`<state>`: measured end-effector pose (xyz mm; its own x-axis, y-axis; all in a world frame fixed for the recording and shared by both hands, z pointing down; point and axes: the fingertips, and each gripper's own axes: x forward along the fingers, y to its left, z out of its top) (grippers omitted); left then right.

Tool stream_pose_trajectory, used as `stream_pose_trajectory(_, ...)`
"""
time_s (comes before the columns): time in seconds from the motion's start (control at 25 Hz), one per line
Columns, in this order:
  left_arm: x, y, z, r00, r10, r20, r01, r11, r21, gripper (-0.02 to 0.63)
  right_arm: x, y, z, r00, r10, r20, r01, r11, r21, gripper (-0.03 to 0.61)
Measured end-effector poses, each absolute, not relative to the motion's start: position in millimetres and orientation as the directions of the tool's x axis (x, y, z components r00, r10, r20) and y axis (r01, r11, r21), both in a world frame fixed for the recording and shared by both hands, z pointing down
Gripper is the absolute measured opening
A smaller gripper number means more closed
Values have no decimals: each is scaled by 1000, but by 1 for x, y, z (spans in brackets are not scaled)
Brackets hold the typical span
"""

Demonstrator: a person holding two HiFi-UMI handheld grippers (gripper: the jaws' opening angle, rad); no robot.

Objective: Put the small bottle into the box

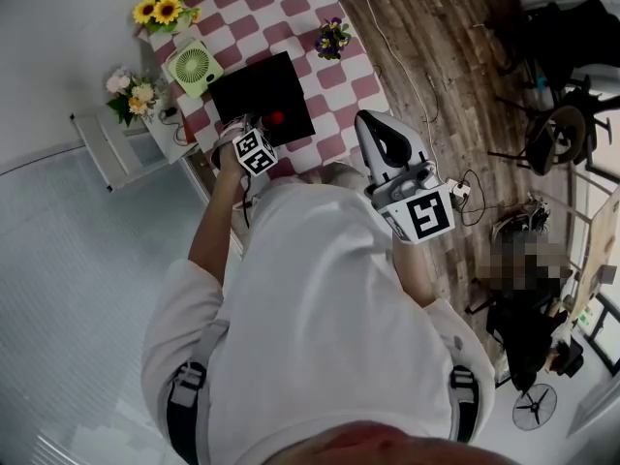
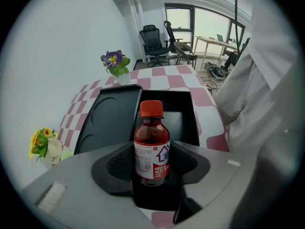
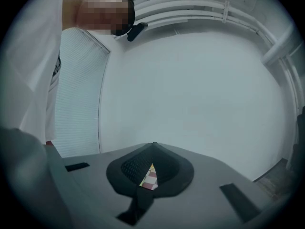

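— What does the bottle (image 2: 151, 147) say on it?
— It has a red cap and a white-and-red label with a blue house outline. There are rows of print beside and under the outline, too small to read.
— Where is it?
— Upright, pinched at its lower half between the jaws of the left gripper (image 2: 151, 168). In the head view its cap sits over the near part of the black box (image 2: 180, 109). I cannot tell whether it touches the box.
— And the right gripper (image 3: 152, 151)?
— Its jaws are pressed together on nothing, with only a sliver of checked cloth showing through them. It is raised beside the person's white shirt (image 1: 320, 308) and points at a bare wall.
— What else is around?
— The box lies open on a red-and-white checked tablecloth (image 1: 291, 8). A pot of purple flowers (image 2: 114, 62) stands past the box, and sunflowers (image 1: 165, 8) and a green fan (image 1: 194, 66) stand at the table's far corner. An office chair (image 2: 152, 39) stands well behind the table.
— Is anything in the way?
— The person's shirt covers the table's near edge in the head view.
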<state>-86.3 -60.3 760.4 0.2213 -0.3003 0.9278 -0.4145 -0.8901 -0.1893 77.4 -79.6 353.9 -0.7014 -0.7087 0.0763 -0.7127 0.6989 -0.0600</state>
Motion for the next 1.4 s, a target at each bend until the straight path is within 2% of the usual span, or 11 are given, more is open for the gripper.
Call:
stream_pose_trajectory(0.36,-89,-53,789,169,-204,964,-350,-927,-135,221,79,-79,355,-684,-725,80,-730,681,-65,2)
stream_pose_trajectory(0.84,-84,-45,813,112,-115,987,-350,-934,-69,221,82,-77,357,-670,-737,92,-742,668,-60,2)
stream_pose_trajectory(1.4,-82,-44,818,84,-102,991,-348,-935,-67,224,80,-78,359,-670,-737,88,-742,666,-69,2)
